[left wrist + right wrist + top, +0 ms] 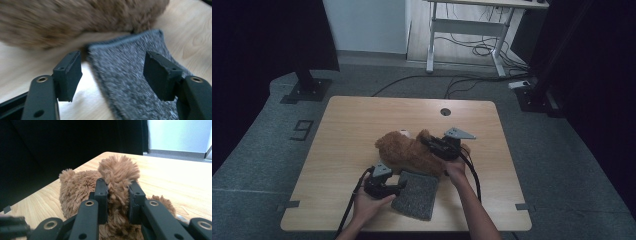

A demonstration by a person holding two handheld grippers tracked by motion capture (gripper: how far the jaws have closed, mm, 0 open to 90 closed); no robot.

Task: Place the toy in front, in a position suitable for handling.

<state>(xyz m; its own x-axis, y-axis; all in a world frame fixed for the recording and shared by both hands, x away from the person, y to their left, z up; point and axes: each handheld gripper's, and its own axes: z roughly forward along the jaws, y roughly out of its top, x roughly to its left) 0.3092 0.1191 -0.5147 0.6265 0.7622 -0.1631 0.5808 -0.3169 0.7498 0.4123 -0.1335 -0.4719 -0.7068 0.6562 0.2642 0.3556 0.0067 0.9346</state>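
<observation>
A brown plush teddy bear (404, 150) lies in the middle of the wooden table (352, 120). My right gripper (428, 140) comes at it from the right and is shut on a furry limb of the bear (117, 170), the fur pinched between its jaws (118, 195). A grey felt cloth (416, 194) lies flat at the bear's near side, one edge tucked against the fur. My left gripper (400, 186) sits at the cloth's left edge. In the left gripper view its jaws (113, 72) stand wide open above the cloth (125, 80), with the bear (75, 20) just beyond.
A round cable hole (445, 111) sits near the table's far edge. Beyond the table are a white-legged desk (472, 25), cables on the floor (482, 50) and a black stand base (307, 90) at the left.
</observation>
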